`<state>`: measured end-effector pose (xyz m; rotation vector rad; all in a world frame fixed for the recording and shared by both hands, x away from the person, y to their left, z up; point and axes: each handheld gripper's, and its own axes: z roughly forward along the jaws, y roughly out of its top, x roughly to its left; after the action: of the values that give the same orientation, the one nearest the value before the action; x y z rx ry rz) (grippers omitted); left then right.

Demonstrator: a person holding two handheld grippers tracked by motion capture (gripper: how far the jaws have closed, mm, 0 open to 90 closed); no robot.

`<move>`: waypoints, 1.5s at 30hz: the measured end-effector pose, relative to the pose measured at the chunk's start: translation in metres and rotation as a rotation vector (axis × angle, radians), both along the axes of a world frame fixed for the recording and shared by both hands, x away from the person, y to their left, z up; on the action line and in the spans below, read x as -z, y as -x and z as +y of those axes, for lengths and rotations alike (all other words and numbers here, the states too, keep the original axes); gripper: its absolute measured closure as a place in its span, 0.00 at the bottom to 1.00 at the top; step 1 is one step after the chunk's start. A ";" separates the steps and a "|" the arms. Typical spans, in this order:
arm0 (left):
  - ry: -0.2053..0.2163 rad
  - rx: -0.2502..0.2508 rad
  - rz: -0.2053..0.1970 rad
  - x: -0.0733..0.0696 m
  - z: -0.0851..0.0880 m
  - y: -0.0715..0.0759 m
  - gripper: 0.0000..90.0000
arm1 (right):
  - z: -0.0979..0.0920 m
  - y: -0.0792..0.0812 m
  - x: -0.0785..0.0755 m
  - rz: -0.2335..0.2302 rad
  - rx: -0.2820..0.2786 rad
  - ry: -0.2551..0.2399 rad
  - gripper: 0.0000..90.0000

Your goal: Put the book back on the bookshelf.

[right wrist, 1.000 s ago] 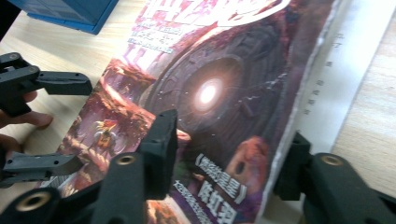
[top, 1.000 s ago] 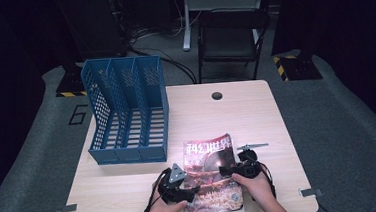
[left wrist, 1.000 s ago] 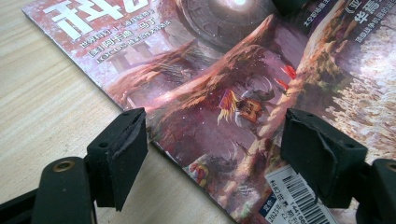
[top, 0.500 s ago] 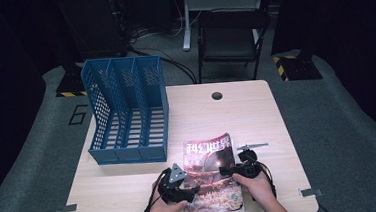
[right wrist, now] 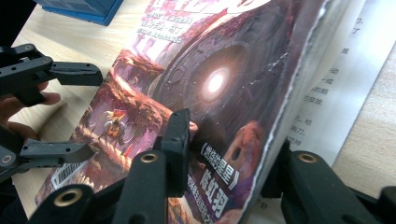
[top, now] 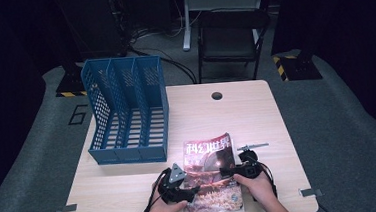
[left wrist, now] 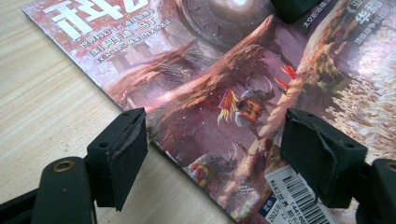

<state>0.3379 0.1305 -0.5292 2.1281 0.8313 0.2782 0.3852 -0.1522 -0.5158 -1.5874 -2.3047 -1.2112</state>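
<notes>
The magazine [top: 212, 174] lies flat on the table [top: 257, 116] between both tongs. The right tongs [right wrist: 224, 149] have just been closing on its lifted edge, seemingly pinching it; the left tongs [left wrist: 212, 149] straddle the other edge, spread open. It isn't lifted yet, and the file rack [top: 126, 110] beyond them looks empty.

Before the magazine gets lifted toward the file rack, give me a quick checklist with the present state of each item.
1. Right gripper around the magazine's open edge, jaws just been closing: ok.
2. Right pads pressing firmly on it: cannot tell.
3. Left gripper open, astride the magazine's spine edge, not gripping: ok.
4. Loose inner pages caught with the cover: not ok, they hang free.
5. Blue file rack upright, slots empty: ok.
6. Table between magazine and rack clear: ok.
</notes>
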 end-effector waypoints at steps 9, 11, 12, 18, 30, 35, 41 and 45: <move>-0.002 0.002 -0.001 0.000 0.001 0.000 0.26 | -0.001 0.002 -0.003 -0.008 -0.019 -0.014 0.86; 0.009 0.008 0.007 0.000 0.001 -0.001 0.26 | -0.002 0.002 -0.003 -0.024 -0.027 -0.012 0.86; 0.006 0.007 0.008 0.000 0.002 -0.001 0.26 | -0.001 0.003 -0.003 -0.027 -0.024 -0.012 0.87; 0.005 0.002 0.005 -0.001 0.003 -0.003 0.30 | 0.000 0.008 -0.007 -0.072 -0.033 -0.009 0.92; -0.005 0.007 0.021 -0.003 0.004 -0.004 0.30 | 0.002 0.012 -0.011 -0.102 -0.032 -0.016 0.94; -0.005 0.011 0.038 -0.004 0.005 -0.005 0.30 | 0.003 0.013 -0.013 -0.157 -0.060 -0.003 0.94; -0.009 0.014 0.040 -0.005 0.006 -0.008 0.30 | 0.005 0.015 -0.014 -0.173 -0.062 -0.001 0.94; -0.006 0.010 0.035 -0.005 0.006 -0.009 0.31 | 0.006 0.016 -0.016 -0.191 -0.069 0.013 0.94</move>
<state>0.3467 0.1366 -0.5246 2.1474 0.8409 0.2385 0.3688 -0.1458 -0.5000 -1.4403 -2.4633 -1.3896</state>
